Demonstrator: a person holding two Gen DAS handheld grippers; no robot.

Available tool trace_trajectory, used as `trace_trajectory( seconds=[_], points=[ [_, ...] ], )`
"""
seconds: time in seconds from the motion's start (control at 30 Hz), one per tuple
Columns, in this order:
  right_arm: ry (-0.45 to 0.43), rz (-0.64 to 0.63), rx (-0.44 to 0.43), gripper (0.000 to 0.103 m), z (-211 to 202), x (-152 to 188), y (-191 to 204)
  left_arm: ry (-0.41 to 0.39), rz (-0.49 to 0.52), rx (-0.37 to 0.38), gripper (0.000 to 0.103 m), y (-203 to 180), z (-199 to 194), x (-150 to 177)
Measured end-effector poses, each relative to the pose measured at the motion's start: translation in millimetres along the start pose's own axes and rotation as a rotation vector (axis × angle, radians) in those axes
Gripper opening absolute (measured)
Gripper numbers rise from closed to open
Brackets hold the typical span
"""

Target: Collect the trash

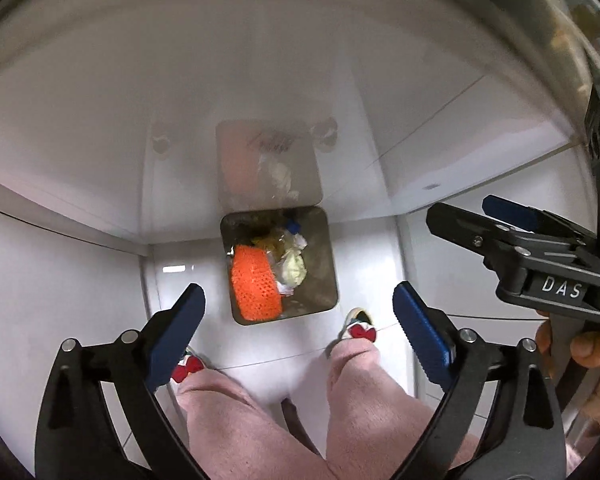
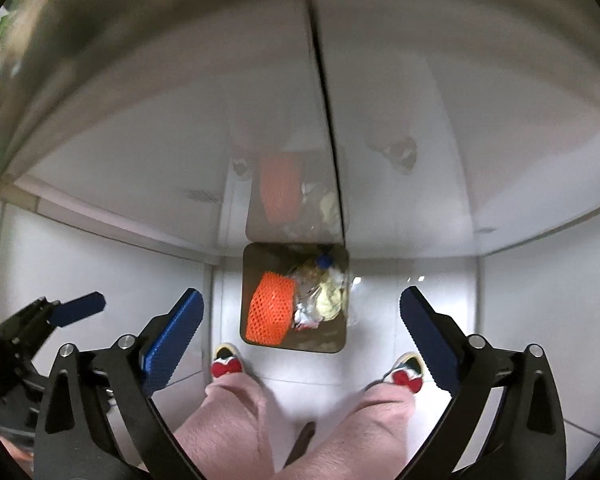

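Left gripper (image 1: 298, 334) and right gripper (image 2: 302, 336) both spread wide, empty, above square bin (image 2: 336, 346). Orange net (image 2: 270, 312), foil, crumpled wrappers (image 2: 332, 300) inside bin. Floor beside bin bare; collection looks near done.

Left gripper (image 1: 298, 334): lower frame, pointing steeply down, jaws wide apart, nothing between. Right gripper (image 2: 302, 330): same pose, jaws spread, empty. Hand (image 1: 588, 356): right edge, gripping the handle. Legs in pink trousers (image 1: 300, 420): bottom centre.
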State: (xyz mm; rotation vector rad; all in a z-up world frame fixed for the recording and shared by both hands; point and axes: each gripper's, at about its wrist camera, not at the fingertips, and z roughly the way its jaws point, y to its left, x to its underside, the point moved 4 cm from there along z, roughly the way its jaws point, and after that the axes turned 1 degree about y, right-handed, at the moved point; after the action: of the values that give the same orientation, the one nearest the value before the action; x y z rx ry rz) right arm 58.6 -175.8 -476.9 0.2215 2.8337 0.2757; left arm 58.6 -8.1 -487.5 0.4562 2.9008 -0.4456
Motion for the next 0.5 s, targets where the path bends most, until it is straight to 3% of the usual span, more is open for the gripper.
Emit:
trace_trajectory(
  seconds=[0.23,0.5],
  points=[
    [-0.150,-0.017,-0.004,0.100,-92.7,-22.5,0.5,-0.159,0.023,-0.002,0.095,-18.8,-96.9,-15.3],
    [-0.366,-0.060,0.072,0.100,-193.6,-39.0,2.9,-0.351,0.006,-0.020,0.095,-32.7,-204.5,-35.6]
  ],
)
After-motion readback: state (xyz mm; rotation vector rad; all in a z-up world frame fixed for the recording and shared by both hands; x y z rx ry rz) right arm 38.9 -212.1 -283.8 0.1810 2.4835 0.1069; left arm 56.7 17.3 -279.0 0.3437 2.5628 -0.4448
